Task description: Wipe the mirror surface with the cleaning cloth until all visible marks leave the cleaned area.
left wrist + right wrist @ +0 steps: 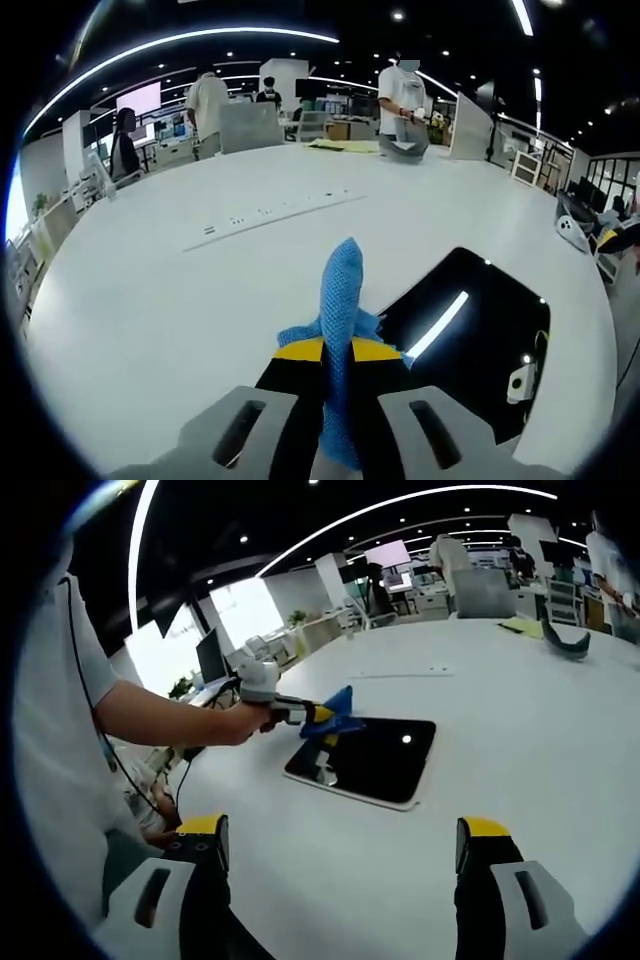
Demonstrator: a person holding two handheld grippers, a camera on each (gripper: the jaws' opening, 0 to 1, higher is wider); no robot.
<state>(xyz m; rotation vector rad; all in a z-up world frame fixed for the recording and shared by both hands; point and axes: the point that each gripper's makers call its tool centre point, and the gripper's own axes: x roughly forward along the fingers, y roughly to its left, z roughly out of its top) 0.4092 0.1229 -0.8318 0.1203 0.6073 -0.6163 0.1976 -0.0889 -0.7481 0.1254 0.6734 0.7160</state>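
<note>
My left gripper (338,352) pinches the blue cleaning cloth (340,290) at the mirror's (372,756) near edge; my right gripper (340,845) hangs spread. I'd press flat and sweep overlapping strokes.

A dark, glossy rectangular mirror (368,760) with a pale rim lies flat on the white table, reflecting ceiling lights. A blue mesh cleaning cloth (338,330) is pinched upright between yellow-tipped jaws, hanging at the mirror's near-left corner.
</note>
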